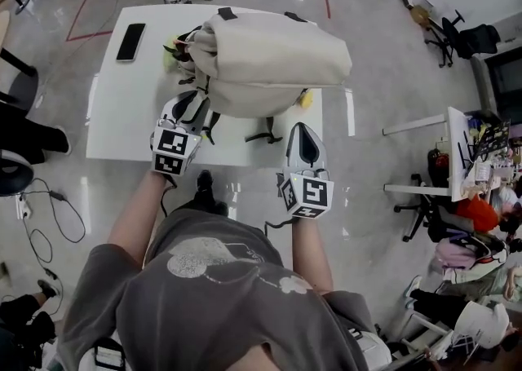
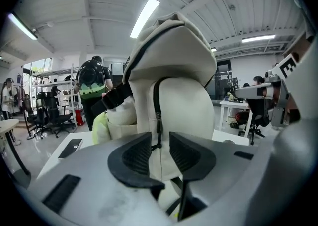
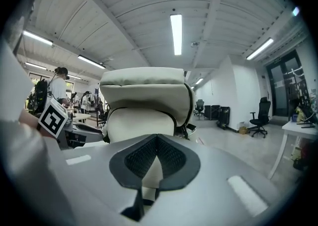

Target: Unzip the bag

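The bag point(image 1: 269, 59), a cream backpack, is slumped on the white table point(image 1: 122, 117) with its front towards the person, well clear of the phone point(image 1: 130, 41) at the far corner. The left gripper point(image 2: 160, 143) is right up against it with its jaws apart, and the dark zip pull point(image 2: 158, 120) hangs in the gap between the pads, which aren't pressing on it. The right gripper point(image 3: 156, 143) has its jaws together on nothing and sits just off the bag's near right side.

From where I stand, the thing to get right is the bite. I'd bring the left pads in square on the tab itself, not on the cloth beside it. Then I'd draw along the line of the zip point(image 2: 155, 96) rather than out from the bag. The bag looks soft and would likely buckle or slide, so the right gripper would do well to brace the fabric close to the track
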Available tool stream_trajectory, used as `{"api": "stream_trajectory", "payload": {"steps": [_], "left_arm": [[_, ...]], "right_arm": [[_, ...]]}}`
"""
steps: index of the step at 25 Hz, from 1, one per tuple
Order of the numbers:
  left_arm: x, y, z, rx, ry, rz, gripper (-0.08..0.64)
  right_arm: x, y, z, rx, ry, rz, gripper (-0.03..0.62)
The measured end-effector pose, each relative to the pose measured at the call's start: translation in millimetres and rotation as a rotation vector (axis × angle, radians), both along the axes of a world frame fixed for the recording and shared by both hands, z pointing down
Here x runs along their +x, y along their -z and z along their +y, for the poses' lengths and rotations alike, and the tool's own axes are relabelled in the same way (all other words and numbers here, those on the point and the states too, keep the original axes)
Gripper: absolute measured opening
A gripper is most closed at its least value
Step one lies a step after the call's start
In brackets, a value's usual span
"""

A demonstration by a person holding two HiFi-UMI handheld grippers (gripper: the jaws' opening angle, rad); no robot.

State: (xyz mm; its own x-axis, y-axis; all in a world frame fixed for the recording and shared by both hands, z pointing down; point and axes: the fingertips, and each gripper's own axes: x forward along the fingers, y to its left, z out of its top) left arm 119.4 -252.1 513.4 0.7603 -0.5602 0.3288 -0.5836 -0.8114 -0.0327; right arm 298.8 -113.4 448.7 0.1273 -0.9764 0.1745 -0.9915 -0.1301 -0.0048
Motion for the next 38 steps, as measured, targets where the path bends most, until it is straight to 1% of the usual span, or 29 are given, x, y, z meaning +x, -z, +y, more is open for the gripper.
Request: {"api": "stream_trajectory", "payload": {"steps": [3,7,10,11,12,16,19,22,24,28,30,32,36,38], "left_arm": [[6,-10,-11,-0.033,-0.028,0.008,0.121],[14,-21,-16,-0.046,-0.079,-0.023,0.124],[14,-26,-21,-0.047,-0.089,-0.034,0.096],[13,-26,-22,-0.049,-0.093,-0.031,0.053],[12,-26,-22,-0.055,-0.098,-0.024,0.044],[3,-20,-19,-0.097,-0.113,0.014,0.041],[-7,-11,-19,-0.104,-0.089,0.042,0.038],[-17,-2,-21,-0.070,-0.034,0.045,0.037],[-19,4,-21,-0.066,0.006,0.056,0.037],[-19,15,-17,-0.097,0.084,0.130,0.035],[-20,20,-14,-0.115,0.113,0.163,0.035],[-20,25,-10,-0.117,0.133,0.174,0.035],[-18,36,-6,-0.110,0.166,0.194,0.034],[-17,42,-6,-0.116,0.184,0.219,0.034]], "right_arm": [[-1,-2,-14,-0.013,0.000,0.014,0.000],[9,-5,-30,-0.034,-0.028,0.035,0.000],[14,-6,-42,-0.039,-0.046,0.056,0.000],[16,-5,-45,-0.036,-0.051,0.060,0.000],[17,-4,-48,-0.033,-0.054,0.063,0.000],[28,-1,-54,-0.022,-0.065,0.095,0.000],[38,-2,-56,-0.019,-0.056,0.088,0.000],[49,-5,-59,-0.022,-0.020,0.062,0.000],[55,-6,-63,-0.024,0.014,0.045,0.000],[56,-9,-72,-0.062,0.121,0.039,0.003],[55,-12,-78,-0.086,0.172,0.028,0.041],[54,-14,-84,-0.098,0.217,0.007,0.091],[58,-17,-93,-0.117,0.297,-0.019,0.127],[56,-17,-95,-0.120,0.354,-0.051,0.119]]}}
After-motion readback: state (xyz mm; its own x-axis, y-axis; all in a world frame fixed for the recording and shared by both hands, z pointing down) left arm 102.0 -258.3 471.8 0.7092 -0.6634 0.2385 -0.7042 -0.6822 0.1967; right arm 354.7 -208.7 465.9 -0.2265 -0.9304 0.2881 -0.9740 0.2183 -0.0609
